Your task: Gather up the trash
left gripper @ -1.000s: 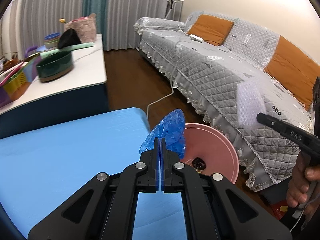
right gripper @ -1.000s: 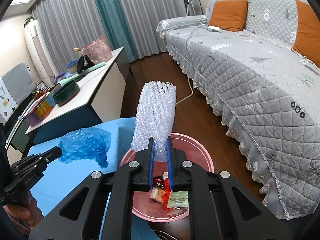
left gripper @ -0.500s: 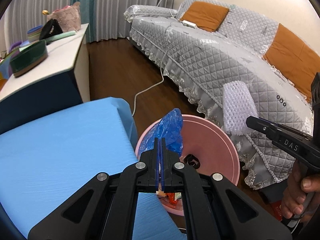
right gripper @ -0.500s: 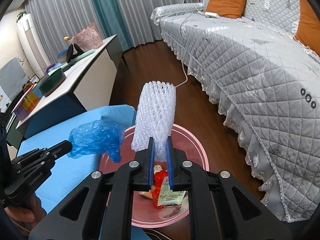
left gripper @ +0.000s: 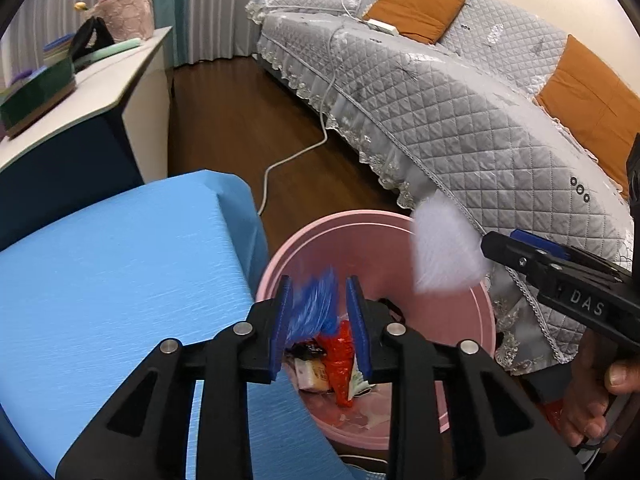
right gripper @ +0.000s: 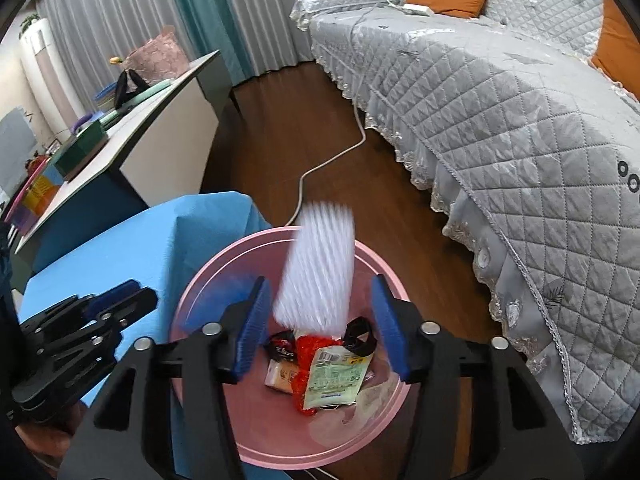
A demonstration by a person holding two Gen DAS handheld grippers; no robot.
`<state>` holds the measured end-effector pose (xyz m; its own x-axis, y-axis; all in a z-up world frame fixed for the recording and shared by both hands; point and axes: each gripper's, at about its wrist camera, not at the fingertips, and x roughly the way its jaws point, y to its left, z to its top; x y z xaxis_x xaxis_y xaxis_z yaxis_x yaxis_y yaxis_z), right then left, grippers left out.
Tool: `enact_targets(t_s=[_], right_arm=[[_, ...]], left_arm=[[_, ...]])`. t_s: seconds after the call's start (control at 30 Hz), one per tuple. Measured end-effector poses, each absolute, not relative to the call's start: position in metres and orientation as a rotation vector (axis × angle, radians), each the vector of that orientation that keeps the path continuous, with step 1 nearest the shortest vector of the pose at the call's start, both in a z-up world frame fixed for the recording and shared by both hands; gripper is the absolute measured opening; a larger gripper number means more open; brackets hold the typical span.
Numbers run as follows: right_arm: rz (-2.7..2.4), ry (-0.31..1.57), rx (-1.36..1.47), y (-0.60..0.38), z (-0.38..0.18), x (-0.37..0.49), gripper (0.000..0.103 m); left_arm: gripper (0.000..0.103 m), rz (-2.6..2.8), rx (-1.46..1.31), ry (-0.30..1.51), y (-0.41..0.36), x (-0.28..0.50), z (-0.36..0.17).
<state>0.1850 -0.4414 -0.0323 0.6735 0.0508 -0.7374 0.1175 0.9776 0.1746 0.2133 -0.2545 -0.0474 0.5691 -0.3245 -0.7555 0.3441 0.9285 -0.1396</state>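
Observation:
A pink bin stands on the floor beside the blue table; it also shows in the right wrist view. It holds several wrappers. My left gripper is open above the bin, and a blurred blue plastic bag is loose between its fingers, dropping. My right gripper is open above the bin, and a blurred white foam net sleeve is falling free between its fingers. The sleeve also shows in the left wrist view.
A grey quilted sofa with orange cushions runs along the right. A white cable lies on the dark wood floor. A white-topped cabinet with boxes and bags stands at the back left.
Both grippers moved over the bin and opened. The blue bag and the white foam sleeve have come loose and are dropping toward the bin.

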Motion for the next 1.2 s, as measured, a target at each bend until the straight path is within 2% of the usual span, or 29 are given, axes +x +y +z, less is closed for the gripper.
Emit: enact_targets(t_s=[0.17,0.23,0.4,0.6,0.87,1.0,1.2], right_arm=[[-0.067,0.811,0.214,-0.441,-0.024,0.182,0.067],[-0.074,0.802,0.215,-0.44,-0.02,0.18,0.073],[-0.074,0.744,0.203,-0.428,0.004,0.169,0.088],[-0.062,0.642,0.158,-0.398,0.04,0.14,0.097],[-0.071,0.523,0.079,-0.353,0.089,0.085,0.098],[-0.103,0.477,0.124,-0.339,0.101,0.052,0.098],[-0.084,0.494,0.133,-0.31,0.09,0.011,0.098]], left_arm=[[0.03,-0.379,0.006,0.875,-0.24,0.207,-0.04],[0.039,-0.369,-0.003,0.861,-0.232,0.201,-0.033],[0.056,-0.354,-0.009,0.811,-0.214,0.179,-0.009],[0.077,-0.337,-0.025,0.745,-0.189,0.142,0.021],[0.094,-0.273,-0.036,0.643,-0.141,0.082,0.056],[0.095,-0.214,-0.052,0.611,-0.114,0.056,0.067],[0.095,-0.135,-0.061,0.611,-0.08,0.024,0.071]])
